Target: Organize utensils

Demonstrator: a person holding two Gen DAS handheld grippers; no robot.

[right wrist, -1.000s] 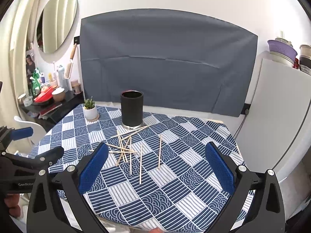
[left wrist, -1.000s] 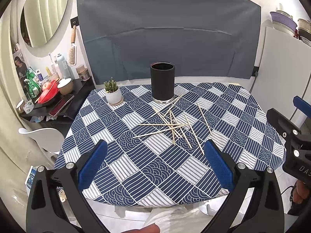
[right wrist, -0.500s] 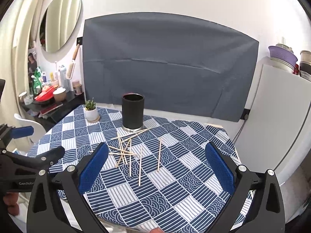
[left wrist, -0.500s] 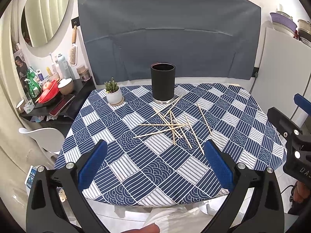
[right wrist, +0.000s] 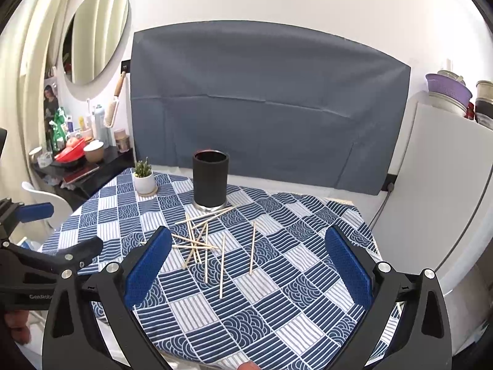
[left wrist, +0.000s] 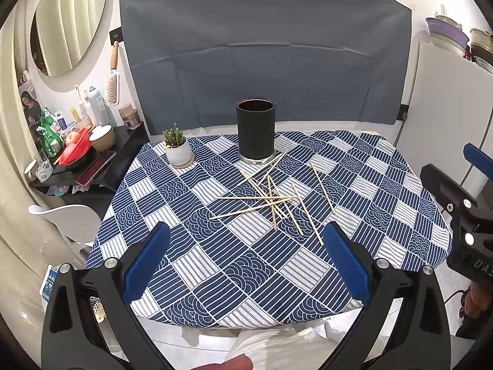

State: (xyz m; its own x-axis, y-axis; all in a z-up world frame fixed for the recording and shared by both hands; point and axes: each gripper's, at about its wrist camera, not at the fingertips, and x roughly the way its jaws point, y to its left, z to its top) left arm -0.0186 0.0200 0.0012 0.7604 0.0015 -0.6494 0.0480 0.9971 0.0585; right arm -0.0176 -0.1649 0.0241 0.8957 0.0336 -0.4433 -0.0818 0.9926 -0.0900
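Several thin wooden sticks (left wrist: 271,195) lie scattered and crossed on the blue-and-white patterned tablecloth (left wrist: 215,265), just in front of a black cylindrical holder (left wrist: 255,134). They also show in the right wrist view (right wrist: 203,243), with the holder (right wrist: 210,182) behind them. My left gripper (left wrist: 246,262) is open and empty, held above the table's near edge, short of the sticks. My right gripper (right wrist: 246,265) is open and empty, above the table's near right part, with the sticks ahead to its left.
A small potted cactus (left wrist: 177,148) stands left of the holder. A dark side shelf (left wrist: 92,166) with a red bowl, bottles and cups is at the left. A white chair (left wrist: 67,219) sits beside the table. A white cabinet (right wrist: 437,203) stands at the right.
The right gripper has risen and tilted up a little, so the table sits lower in its view. The left gripper has barely moved. The sticks lie as before.
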